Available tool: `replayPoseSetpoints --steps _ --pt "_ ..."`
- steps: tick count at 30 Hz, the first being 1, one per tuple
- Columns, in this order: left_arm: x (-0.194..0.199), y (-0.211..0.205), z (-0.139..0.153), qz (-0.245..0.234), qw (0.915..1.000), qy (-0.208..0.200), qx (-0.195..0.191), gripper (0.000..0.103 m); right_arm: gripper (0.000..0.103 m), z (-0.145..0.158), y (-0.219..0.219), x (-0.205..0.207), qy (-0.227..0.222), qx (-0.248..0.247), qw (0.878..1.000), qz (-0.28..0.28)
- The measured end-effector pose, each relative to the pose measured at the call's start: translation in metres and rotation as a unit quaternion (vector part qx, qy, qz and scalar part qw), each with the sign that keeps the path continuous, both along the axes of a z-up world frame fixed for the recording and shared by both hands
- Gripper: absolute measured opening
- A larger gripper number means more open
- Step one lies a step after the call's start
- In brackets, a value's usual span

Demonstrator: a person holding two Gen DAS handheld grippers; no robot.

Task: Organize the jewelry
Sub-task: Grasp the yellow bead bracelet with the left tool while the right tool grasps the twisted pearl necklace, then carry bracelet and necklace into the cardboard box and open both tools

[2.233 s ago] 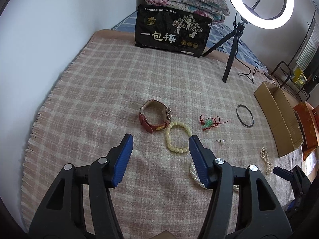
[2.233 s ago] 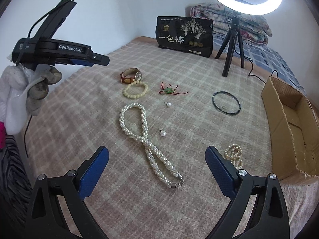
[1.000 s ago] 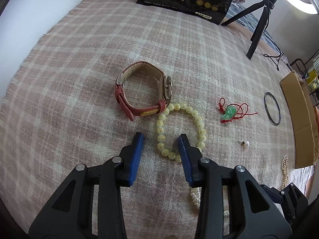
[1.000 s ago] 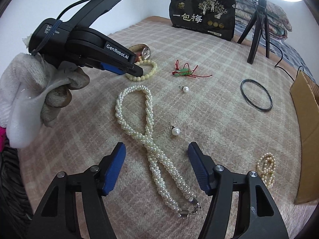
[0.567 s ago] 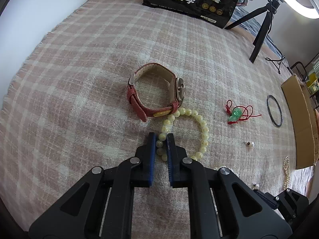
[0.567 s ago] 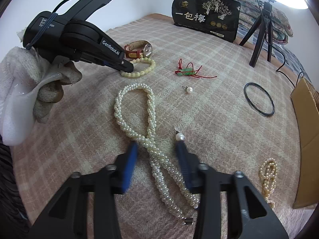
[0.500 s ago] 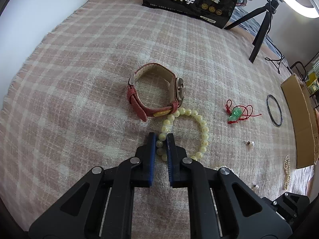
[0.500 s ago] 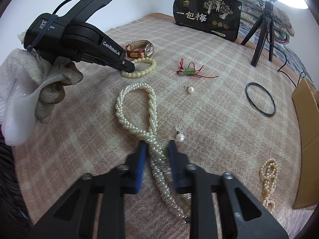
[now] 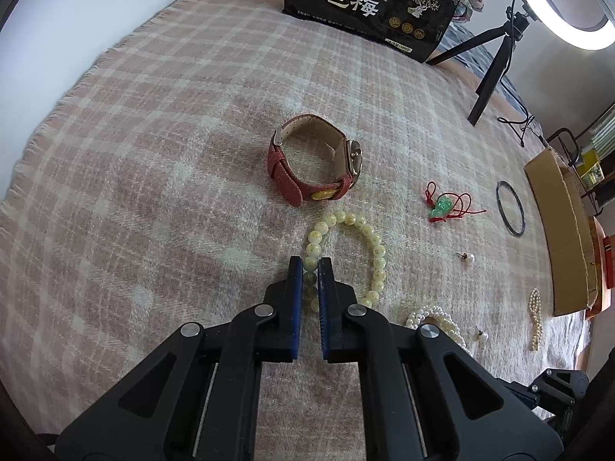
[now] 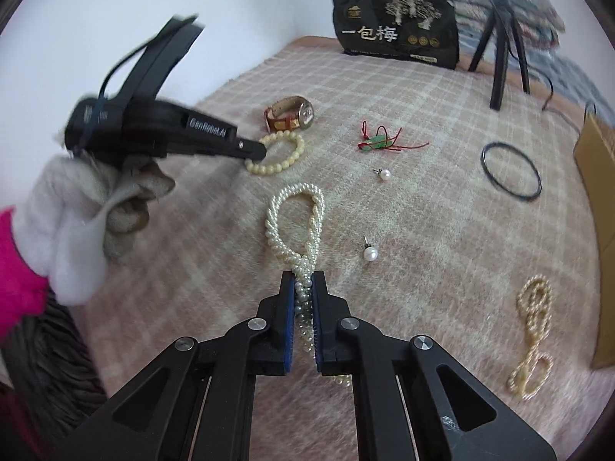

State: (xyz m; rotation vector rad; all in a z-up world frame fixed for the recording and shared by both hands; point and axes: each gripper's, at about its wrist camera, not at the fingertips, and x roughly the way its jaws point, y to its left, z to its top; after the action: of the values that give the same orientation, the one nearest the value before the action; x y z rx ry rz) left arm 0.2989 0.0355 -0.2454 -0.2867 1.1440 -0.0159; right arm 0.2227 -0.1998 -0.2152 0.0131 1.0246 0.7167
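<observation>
Risk is slippage: left gripper [image 9: 310, 272] pinches only a few beads of the bracelet [image 9: 346, 253] at frame centre, right gripper [image 10: 303, 288] clamps the necklace [image 10: 296, 223] mid-strand, so either loop could snag the blanket [image 9: 153, 153] when lifted.

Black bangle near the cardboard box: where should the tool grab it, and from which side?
The black bangle lies flat on the blanket, a thin closed ring with nothing inside it. Probably best: come from above, one finger inside the ring and one outside, pinching the rim on the side away from the cardboard box, where there is open room.
</observation>
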Motion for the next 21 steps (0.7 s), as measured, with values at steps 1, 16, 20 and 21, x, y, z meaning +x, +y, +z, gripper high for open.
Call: replayPoseSetpoints --steps 1,16,20,21 --pt "-0.002 0.001 0.001 0.000 1.0000 -0.002 0.000 0.005 0.007 0.002 -0.002 -0.001 0.004 0.008 1.000 -0.005" --pt "-0.031 0.002 0.042 -0.010 0.9984 -0.055 -0.005 0.005 0.007 0.049 -0.008 -0.023 -0.078 -0.029 0.996 -0.026" --pt "-0.038 0.003 0.056 -0.012 0.9974 -0.069 -0.016 0.005 0.007 0.062 -0.017 -0.024 -0.094 -0.023 0.995 -0.040" --pt "-0.040 0.002 0.060 -0.014 0.9971 -0.073 -0.019 0.005 0.007 0.065 -0.020 -0.025 -0.098 -0.023 0.994 -0.043"
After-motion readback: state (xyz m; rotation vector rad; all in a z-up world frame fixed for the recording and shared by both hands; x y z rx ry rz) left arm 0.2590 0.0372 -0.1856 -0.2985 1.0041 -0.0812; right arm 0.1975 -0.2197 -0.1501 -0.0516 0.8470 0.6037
